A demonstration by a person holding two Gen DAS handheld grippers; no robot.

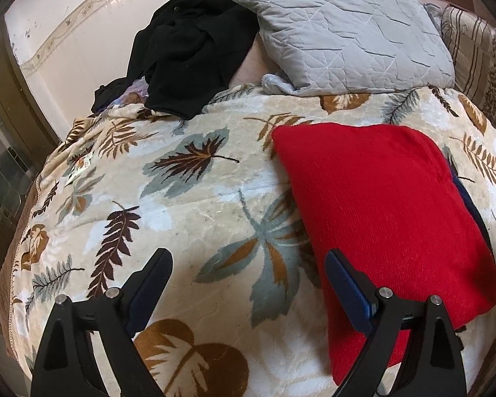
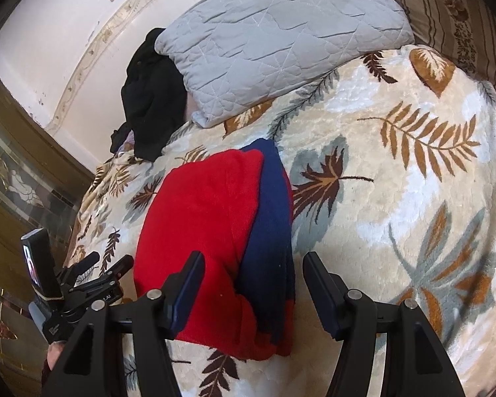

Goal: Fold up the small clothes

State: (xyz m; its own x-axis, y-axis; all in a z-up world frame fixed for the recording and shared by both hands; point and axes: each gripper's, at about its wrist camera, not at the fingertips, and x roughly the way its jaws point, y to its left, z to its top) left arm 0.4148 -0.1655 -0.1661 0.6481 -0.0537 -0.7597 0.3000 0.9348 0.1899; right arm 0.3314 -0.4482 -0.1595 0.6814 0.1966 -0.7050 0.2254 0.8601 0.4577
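Observation:
A red knit garment [image 1: 387,218] with a navy blue part [image 2: 271,218] lies folded into a rough rectangle on the leaf-patterned blanket [image 1: 198,205]; it also shows in the right wrist view [image 2: 201,231]. My left gripper [image 1: 248,261] is open and empty, above the blanket at the garment's left edge. My right gripper [image 2: 253,263] is open and empty, above the garment's near end. The left gripper also shows at the left of the right wrist view [image 2: 92,264].
A pile of black clothes [image 1: 188,56] lies at the far edge of the bed, next to a grey quilted pillow [image 1: 344,33]. A striped brown pillow [image 1: 479,66] is at the far right. A wall and a glass door are to the left.

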